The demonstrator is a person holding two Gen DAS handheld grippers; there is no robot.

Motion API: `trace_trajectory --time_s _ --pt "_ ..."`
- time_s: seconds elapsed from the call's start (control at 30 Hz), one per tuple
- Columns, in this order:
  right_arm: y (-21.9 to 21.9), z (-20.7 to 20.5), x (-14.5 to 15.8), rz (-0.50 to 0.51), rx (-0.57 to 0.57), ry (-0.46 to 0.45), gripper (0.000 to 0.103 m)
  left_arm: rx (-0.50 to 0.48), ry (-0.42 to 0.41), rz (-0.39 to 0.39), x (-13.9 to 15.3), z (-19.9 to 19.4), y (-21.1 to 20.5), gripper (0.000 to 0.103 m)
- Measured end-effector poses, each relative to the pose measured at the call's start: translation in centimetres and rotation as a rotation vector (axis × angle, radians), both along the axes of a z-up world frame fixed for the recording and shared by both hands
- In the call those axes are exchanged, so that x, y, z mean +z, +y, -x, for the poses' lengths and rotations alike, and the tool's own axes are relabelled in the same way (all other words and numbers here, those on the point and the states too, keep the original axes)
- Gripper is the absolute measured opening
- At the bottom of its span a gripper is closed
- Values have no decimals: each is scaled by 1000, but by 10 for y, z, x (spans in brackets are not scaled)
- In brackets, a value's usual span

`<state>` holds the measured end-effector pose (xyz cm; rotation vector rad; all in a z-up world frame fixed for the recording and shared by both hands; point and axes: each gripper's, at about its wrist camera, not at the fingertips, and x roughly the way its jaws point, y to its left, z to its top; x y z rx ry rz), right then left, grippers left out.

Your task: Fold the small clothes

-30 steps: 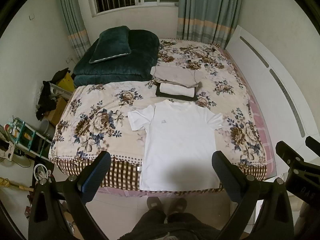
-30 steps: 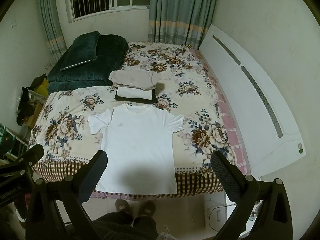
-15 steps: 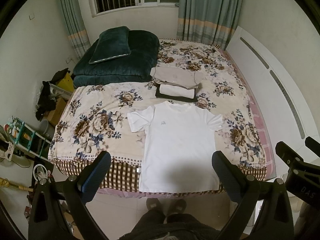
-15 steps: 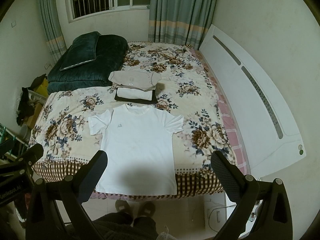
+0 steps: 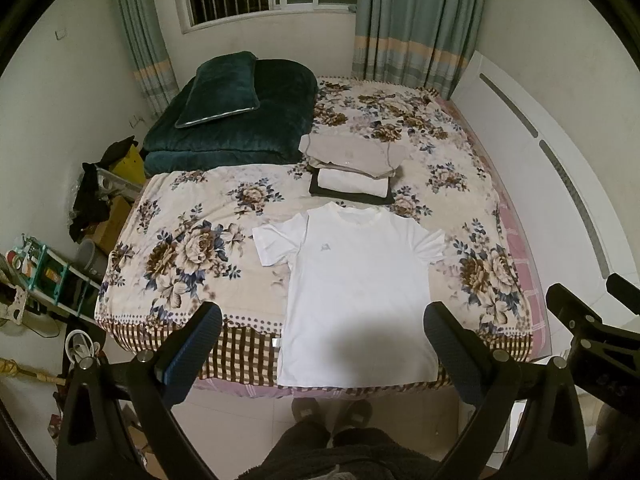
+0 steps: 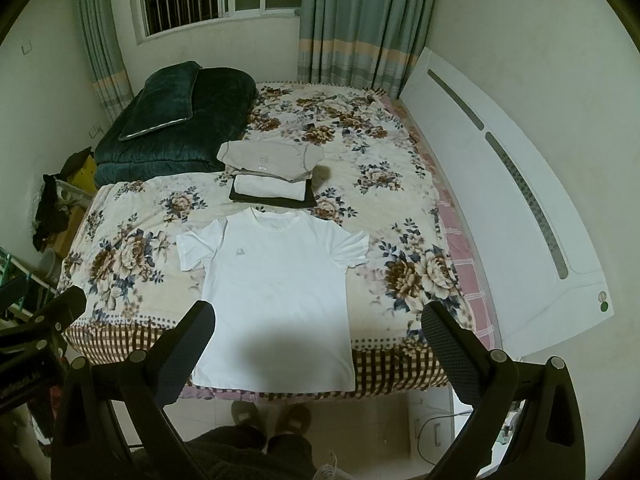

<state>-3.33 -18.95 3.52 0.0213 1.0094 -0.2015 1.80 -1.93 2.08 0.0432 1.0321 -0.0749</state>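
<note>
White T-shirt [image 5: 356,292] flat on floral bed [image 5: 192,248], left gripper [image 5: 322,320] and right gripper [image 6: 316,320] fingers spread, empty

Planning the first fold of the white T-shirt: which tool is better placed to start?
Neither clearly: the left tool and right tool both hang open above the white T-shirt, touching nothing. The right looks marginally better centred over it.

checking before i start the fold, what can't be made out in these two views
- White t-shirt: chest logo too small to read in both wrist views; a shadow dims the hem.
- Folded stack: the tan top piece hides the layers beneath, so the count is unclear.
- Left gripper and right gripper: bodies cut off by the bottom edge.
</note>
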Motion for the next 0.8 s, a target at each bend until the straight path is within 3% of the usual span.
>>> trace_trajectory --time_s 0.07,0.33,0.47,0.6,0.8 --pt "-2 -18 14 -3 0 8 103 2 -1 2 -1 0 2 103" --pt "0 -24 12 -8 -8 17 103 -5 2 2 -19 -13 6 103" --pt "-4 -36 -5 -53 -30 15 103 -23 -55 -74 -50 -37 4 103" --pt "-35 -53 -57 -152 -130 8 103 -55 -43 -98 -110 -81 -1 103" --pt "-132 -88 -207 -249 -380 97 103 -15 53 -152 -206 -152 -18 103"
